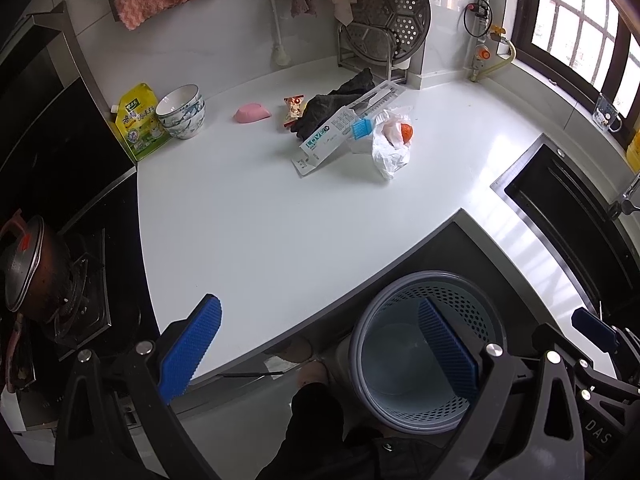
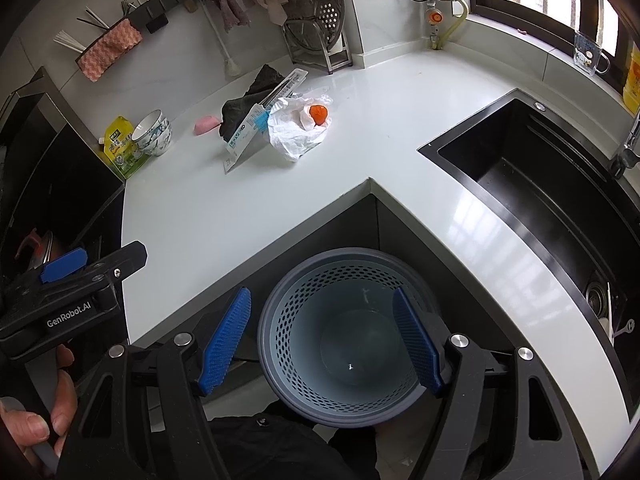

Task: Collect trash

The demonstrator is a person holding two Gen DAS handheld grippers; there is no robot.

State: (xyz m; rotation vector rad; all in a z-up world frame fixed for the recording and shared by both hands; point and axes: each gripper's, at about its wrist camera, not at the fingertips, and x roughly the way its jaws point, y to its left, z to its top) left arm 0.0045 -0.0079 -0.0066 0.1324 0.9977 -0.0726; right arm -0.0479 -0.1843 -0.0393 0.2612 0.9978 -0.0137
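A grey-blue perforated trash basket [image 1: 424, 364] [image 2: 344, 340] stands on the floor below the counter corner and looks empty. On the white counter [image 1: 260, 220] [image 2: 248, 200] lie a crumpled white plastic bag with something orange inside [image 1: 390, 142] [image 2: 298, 126], a flat brush package [image 1: 344, 128] [image 2: 260, 120], a red-yellow snack wrapper [image 1: 293, 111] and a dark cloth [image 1: 332, 108] [image 2: 244, 104]. My left gripper [image 1: 320, 344] is open and empty above the counter's front edge. My right gripper [image 2: 322, 340] is open and empty above the basket.
Stacked bowls [image 1: 182, 114] [image 2: 154, 132], a yellow-green pouch [image 1: 140, 124] and a pink lump [image 1: 252, 113] [image 2: 207, 125] sit at the counter's left. A stove with a pot [image 1: 32, 268] is at left. A black sink [image 2: 540, 200] is at right.
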